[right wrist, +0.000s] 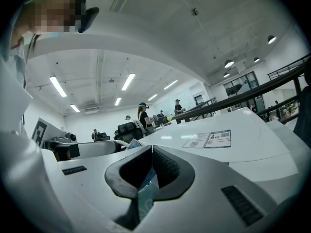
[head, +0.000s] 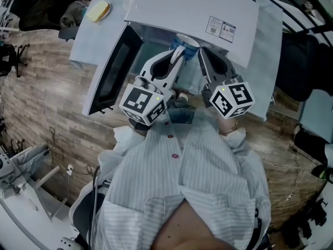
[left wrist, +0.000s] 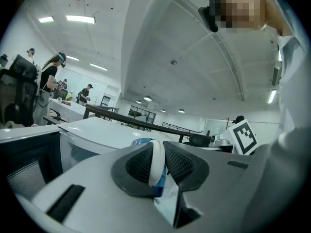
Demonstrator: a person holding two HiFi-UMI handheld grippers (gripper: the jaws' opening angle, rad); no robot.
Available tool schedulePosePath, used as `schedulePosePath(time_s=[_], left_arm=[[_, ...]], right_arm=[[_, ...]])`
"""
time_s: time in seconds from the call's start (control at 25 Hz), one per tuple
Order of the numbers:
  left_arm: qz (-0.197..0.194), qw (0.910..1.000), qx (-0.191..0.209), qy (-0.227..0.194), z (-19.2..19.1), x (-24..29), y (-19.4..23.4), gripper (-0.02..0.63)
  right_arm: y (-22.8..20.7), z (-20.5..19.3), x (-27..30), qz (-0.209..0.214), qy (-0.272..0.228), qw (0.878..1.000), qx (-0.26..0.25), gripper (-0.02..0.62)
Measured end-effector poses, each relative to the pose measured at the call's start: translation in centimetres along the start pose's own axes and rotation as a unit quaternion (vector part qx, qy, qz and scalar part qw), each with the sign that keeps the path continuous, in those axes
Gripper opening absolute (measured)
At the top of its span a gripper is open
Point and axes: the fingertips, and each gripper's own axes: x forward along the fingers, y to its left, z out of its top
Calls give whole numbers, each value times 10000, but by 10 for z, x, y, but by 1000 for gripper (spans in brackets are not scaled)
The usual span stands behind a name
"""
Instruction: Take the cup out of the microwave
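**Cup held at microwave mouth**

Left gripper point(left wrist: 156, 160) pinches a white part of the cup point(head: 186, 41), which is upright at the microwave point(head: 197, 9) opening, directly ahead. Right gripper point(right wrist: 151, 152), pressed together and empty, sits just beside. Judged exit: straight back toward the person.

Both grippers reach forward side by side, roughly level, close before the person's chest. The left gripper point(head: 178, 54) has its jaws clamped on the cup point(head: 187, 41) by its white handle point(left wrist: 154, 160). The right gripper point(right wrist: 152, 152), just beside it, has its jaws together, empty.
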Motion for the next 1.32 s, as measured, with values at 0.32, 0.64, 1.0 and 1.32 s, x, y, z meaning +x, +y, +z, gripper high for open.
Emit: schedulePosePath(time_s=[0.32, 0.64, 1.0, 1.32], left_arm=[[-25, 10000, -1, 15, 2, 0, 2, 71], [-16, 10000, 8, 24, 2, -1, 3, 71], [10, 10000, 0, 12, 2, -2, 6, 71], [20, 10000, -10, 27, 1, -4, 8, 71]], right_arm=[[4, -1, 3, 58, 67, 10000, -2, 35], [4, -3, 5, 66, 77, 9999, 21, 35], [6, -5, 6, 99, 67, 9998, 126, 35], [8, -10, 9, 125, 119, 9998, 123, 35]])
